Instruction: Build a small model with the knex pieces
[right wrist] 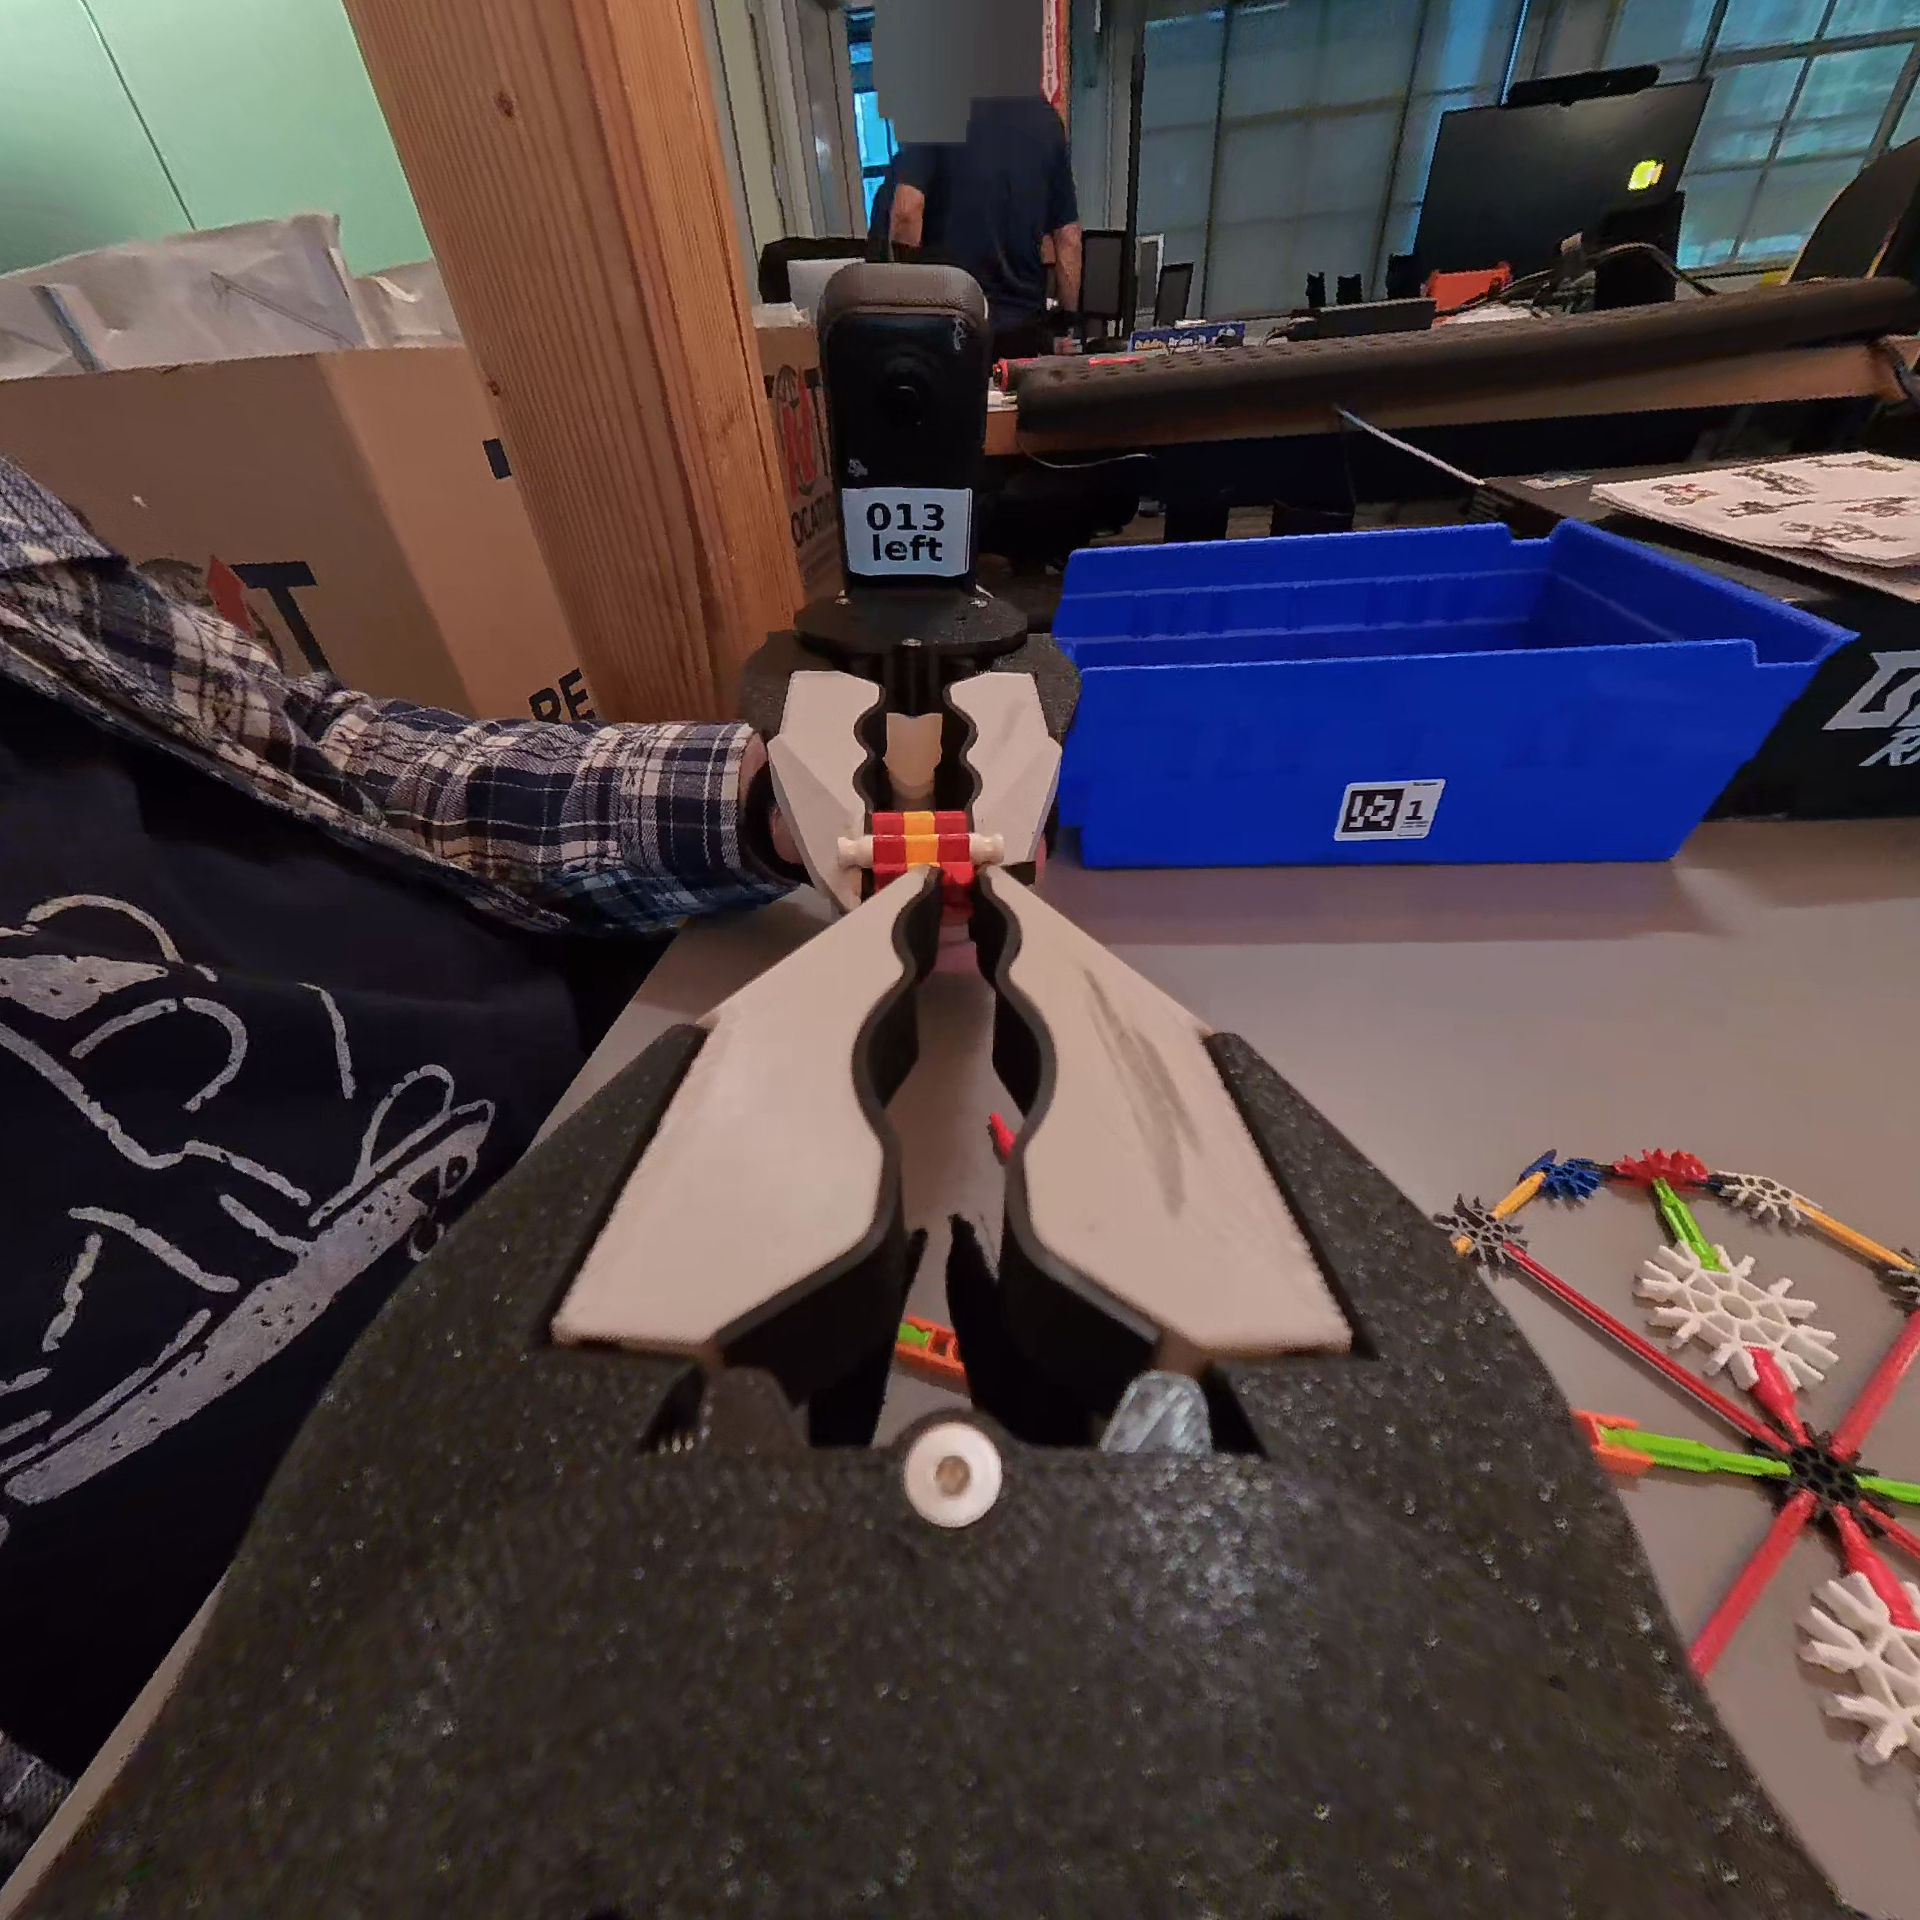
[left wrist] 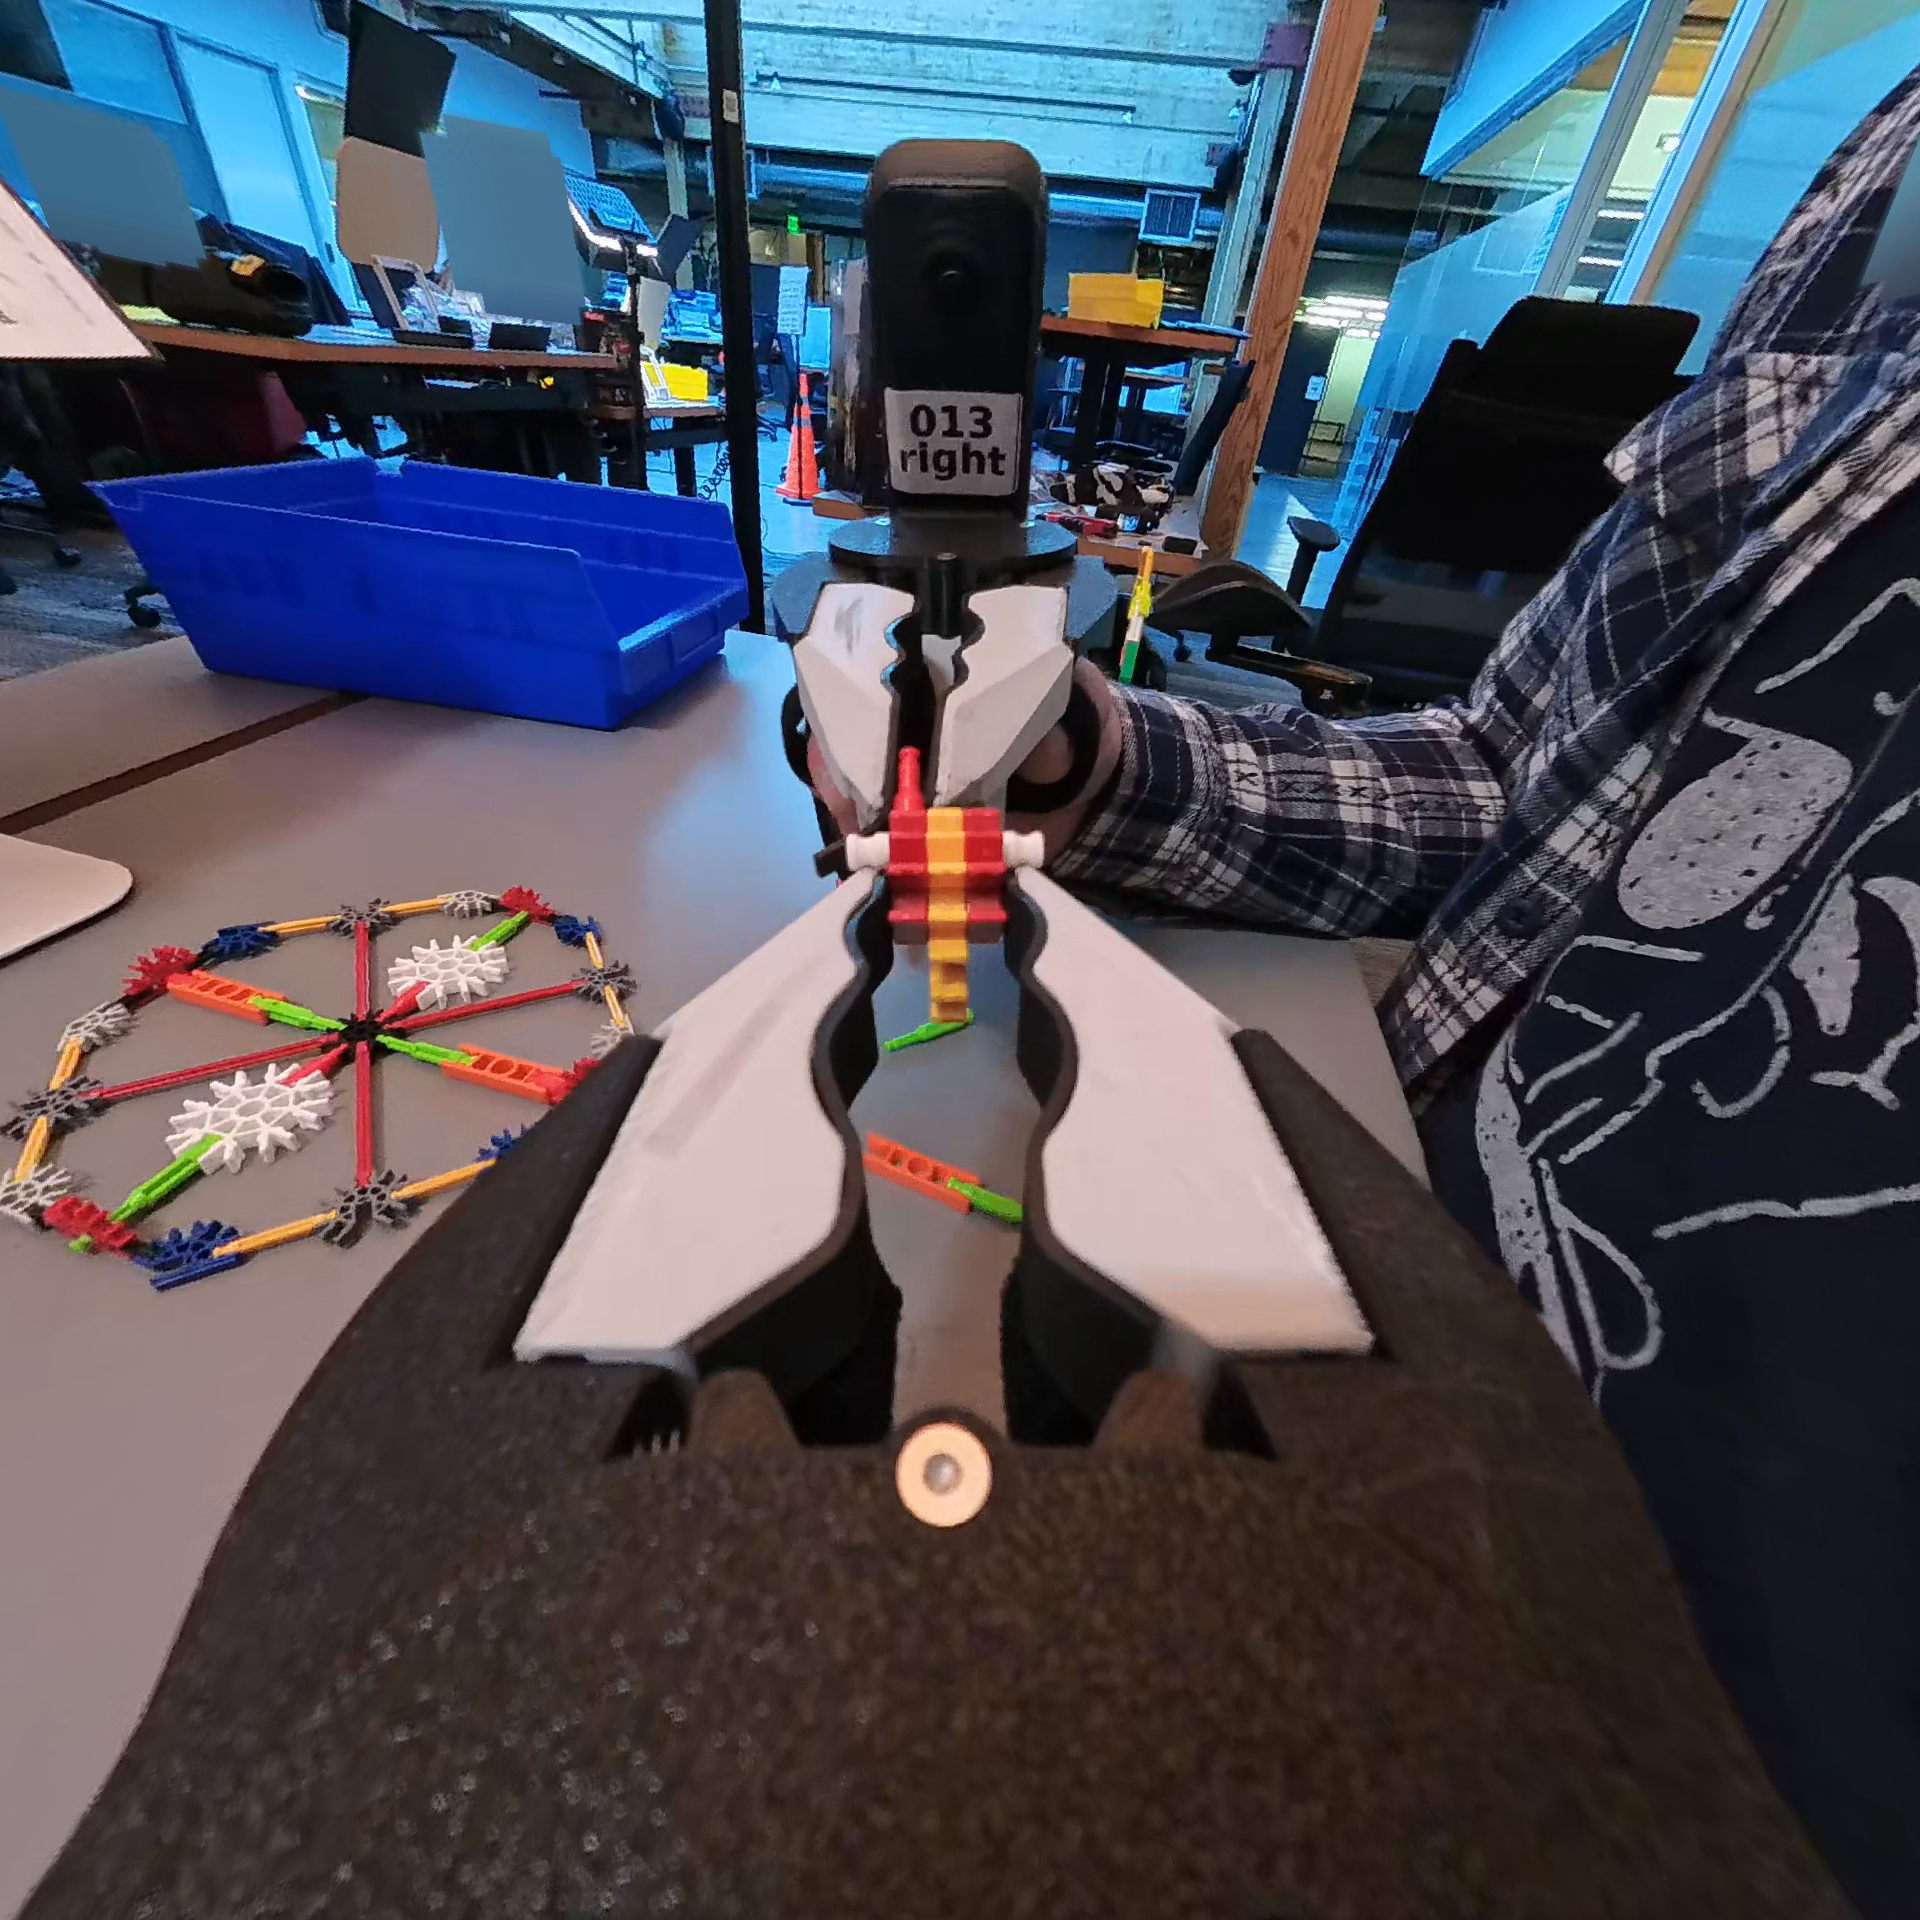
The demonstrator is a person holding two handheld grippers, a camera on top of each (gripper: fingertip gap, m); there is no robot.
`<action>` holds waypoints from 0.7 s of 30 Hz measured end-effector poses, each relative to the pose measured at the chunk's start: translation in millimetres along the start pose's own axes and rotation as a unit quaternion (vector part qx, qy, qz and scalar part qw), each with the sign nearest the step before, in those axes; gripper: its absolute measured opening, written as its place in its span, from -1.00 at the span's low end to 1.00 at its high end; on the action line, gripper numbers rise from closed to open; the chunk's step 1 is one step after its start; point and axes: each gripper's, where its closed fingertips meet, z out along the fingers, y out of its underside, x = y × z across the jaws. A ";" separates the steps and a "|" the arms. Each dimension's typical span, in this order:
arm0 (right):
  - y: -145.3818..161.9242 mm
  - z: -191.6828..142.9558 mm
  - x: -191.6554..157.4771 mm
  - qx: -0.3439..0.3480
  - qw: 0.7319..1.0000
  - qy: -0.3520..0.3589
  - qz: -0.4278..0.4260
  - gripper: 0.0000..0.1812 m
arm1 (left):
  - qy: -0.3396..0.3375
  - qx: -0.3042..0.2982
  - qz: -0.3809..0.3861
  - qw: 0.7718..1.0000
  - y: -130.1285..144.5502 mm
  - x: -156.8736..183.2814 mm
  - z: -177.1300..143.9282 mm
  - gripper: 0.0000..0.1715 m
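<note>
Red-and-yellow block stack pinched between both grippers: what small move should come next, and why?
Probably a gentle, straight pull apart. The left gripper and right gripper face each other above the table, each shut on the stack, with a red rod running into the right jaws. Twisting might snap the white pin.

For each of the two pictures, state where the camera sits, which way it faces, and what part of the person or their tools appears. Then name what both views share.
Left wrist view: sits on the left gripper, looking along its fingers at the right gripper opposite; a plaid sleeve shows.
Right wrist view: sits on the right gripper, facing the left gripper; the other plaid sleeve shows.
Shared: the red and yellow block piece clamped between both, the blue bin, the rod-and-connector wheel.
</note>
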 end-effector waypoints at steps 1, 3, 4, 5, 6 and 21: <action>-0.2 -1.0 1.1 0.001 1.000 0.002 0.001 -0.95 | 0.001 0.001 0.000 1.000 -0.3 -1.1 1.1 -0.78; -0.4 -3.0 3.1 0.002 1.000 0.005 0.002 -0.95 | 0.006 0.002 0.001 1.000 -0.7 -2.9 3.1 -0.78; -0.7 -3.9 4.5 0.003 1.000 0.008 0.002 -0.95 | 0.007 0.003 0.002 1.000 -1.1 -4.3 4.0 -0.78; -1.0 -4.7 5.7 0.004 1.000 0.011 0.003 -0.95 | 0.010 0.006 0.001 1.000 -1.6 -5.3 5.0 -0.78; -1.5 -5.5 6.1 0.004 1.000 0.012 0.003 -0.95 | 0.014 0.008 0.000 1.000 -2.2 -5.4 5.7 -0.78; -3.0 -17.2 18.9 0.003 0.999 0.041 0.002 -0.95 | 0.012 0.005 0.023 1.000 -4.4 -18.1 17.4 -0.78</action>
